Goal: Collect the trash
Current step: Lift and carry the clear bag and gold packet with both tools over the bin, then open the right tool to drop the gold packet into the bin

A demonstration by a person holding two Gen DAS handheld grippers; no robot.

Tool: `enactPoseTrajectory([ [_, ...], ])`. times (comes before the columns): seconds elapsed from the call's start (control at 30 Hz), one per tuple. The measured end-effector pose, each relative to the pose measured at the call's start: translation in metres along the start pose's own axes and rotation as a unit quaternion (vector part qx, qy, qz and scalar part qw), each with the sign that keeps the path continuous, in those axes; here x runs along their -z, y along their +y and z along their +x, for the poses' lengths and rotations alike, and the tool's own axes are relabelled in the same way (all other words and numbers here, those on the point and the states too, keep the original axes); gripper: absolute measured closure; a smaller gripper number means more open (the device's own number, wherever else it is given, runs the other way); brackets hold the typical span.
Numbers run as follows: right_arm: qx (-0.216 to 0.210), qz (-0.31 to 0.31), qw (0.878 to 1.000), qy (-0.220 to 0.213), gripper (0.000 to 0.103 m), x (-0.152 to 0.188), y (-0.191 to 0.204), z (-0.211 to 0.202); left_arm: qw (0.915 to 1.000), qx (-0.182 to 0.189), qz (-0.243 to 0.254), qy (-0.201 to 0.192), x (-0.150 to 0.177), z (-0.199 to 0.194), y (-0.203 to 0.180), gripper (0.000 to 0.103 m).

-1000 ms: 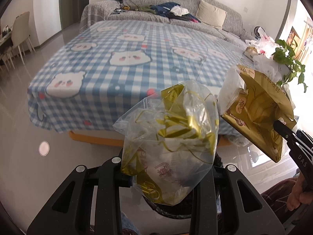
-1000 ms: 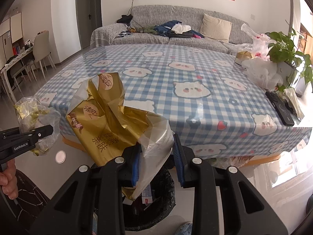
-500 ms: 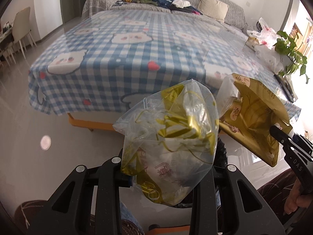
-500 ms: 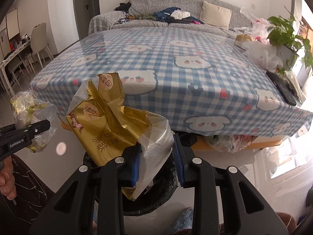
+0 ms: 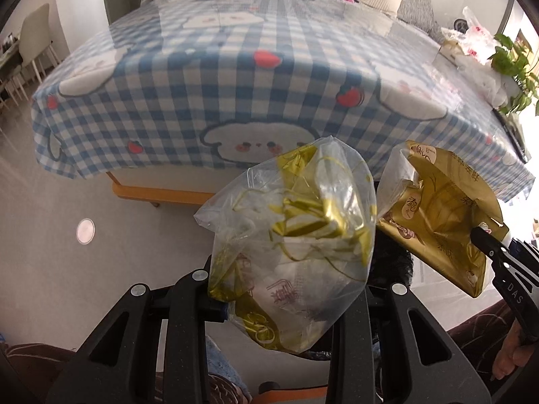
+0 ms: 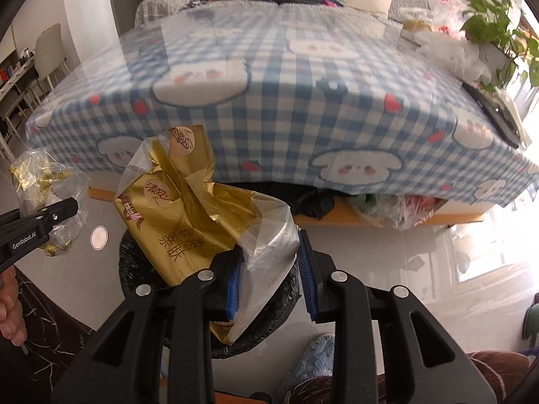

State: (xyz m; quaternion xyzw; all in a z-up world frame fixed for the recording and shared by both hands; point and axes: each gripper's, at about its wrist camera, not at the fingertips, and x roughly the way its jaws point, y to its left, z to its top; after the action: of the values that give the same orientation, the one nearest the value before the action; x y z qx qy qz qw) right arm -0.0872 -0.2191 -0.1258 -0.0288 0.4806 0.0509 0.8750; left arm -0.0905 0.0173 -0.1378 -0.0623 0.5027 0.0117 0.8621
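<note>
My left gripper (image 5: 279,306) is shut on a clear plastic bag (image 5: 296,235) stuffed with gold wrappers, held above the floor. The same bag shows at the left of the right wrist view (image 6: 47,198). My right gripper (image 6: 269,276) is shut on a gold tissue wrapper with a clear plastic end (image 6: 188,215), also seen at the right of the left wrist view (image 5: 441,215). A bin with a black liner (image 6: 134,266) stands on the floor right under the gold wrapper; its rim shows behind the left bag (image 5: 394,262).
A table with a blue checked bear cloth (image 6: 303,101) stands just ahead, its near edge above the bin. On its right side are a potted plant (image 6: 495,33), white bags and a black remote (image 6: 495,114). Bags lie under the table (image 6: 387,205). A sofa is at the back.
Both grippers have dropped lower and tilted down with their trash still held. The table edge now sits higher in view and the black-lined bin shows more fully below the right gripper.
</note>
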Motion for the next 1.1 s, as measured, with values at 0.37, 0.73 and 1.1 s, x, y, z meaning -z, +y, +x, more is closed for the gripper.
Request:
enactPoseTrajectory([
  [0.37, 0.011, -0.016, 0.999, 0.042, 0.075, 0.008, 0.013, 0.038, 0.9996, -0.011, 0.007, 0.023, 0.001, 0.039, 0.000, 0.073],
  [0.73, 0.017, -0.041, 0.998, 0.048, 0.071, 0.009, 0.036, 0.058, 0.9989, -0.020, 0.004, 0.041, 0.006, 0.052, 0.008, 0.072],
  [1.1, 0.013, -0.023, 0.999, 0.037, 0.030, 0.004, 0.028, 0.055, 0.9986, -0.010, 0.022, 0.046, 0.010, 0.064, -0.012, 0.072],
])
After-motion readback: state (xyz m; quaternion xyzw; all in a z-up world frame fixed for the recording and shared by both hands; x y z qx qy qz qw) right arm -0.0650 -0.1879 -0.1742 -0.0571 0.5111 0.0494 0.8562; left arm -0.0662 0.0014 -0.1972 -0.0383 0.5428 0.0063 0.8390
